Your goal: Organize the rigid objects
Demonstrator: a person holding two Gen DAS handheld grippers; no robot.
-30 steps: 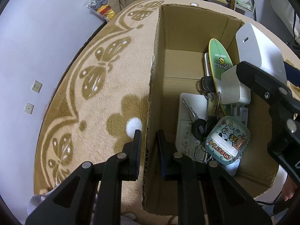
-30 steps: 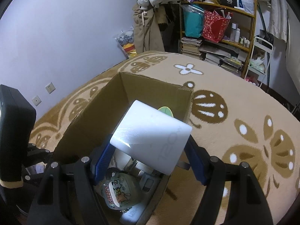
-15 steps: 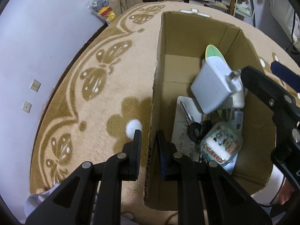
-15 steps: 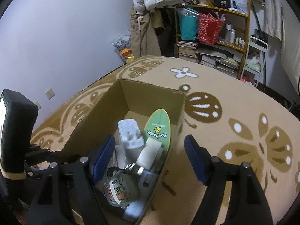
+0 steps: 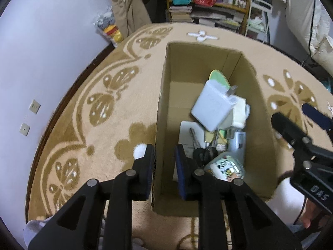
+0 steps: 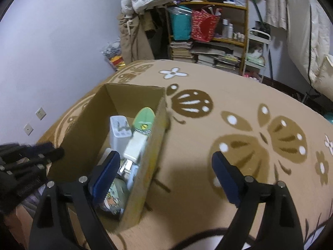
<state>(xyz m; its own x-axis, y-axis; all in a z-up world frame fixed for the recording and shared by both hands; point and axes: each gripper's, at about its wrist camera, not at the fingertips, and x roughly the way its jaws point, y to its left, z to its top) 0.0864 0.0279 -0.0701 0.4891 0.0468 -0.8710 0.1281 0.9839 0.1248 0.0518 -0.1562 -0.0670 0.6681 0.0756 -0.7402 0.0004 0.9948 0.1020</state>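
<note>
An open cardboard box (image 5: 164, 112) (image 6: 154, 145) stands on the patterned rug. Inside lie a large white power adapter (image 5: 212, 106) (image 6: 119, 130), a smaller white charger (image 5: 239, 114) (image 6: 136, 148), a green toy skateboard (image 6: 144, 121), keys (image 5: 204, 152) and a cartoon-print case (image 5: 225, 166). My left gripper (image 5: 164, 156) straddles the box's left wall, jaws slightly apart around it. My right gripper (image 6: 164, 177) is open and empty above the box's right wall.
A tan rug (image 6: 239, 114) with brown butterfly patterns covers the floor. A cluttered wooden shelf (image 6: 208, 31) with books and bags stands at the back. A white wall (image 5: 41, 52) with sockets is to the left.
My right gripper opened and dropped the large white adapter into the box, then rose and drew back. My left gripper loosened its pinch on the box wall and lifted.
</note>
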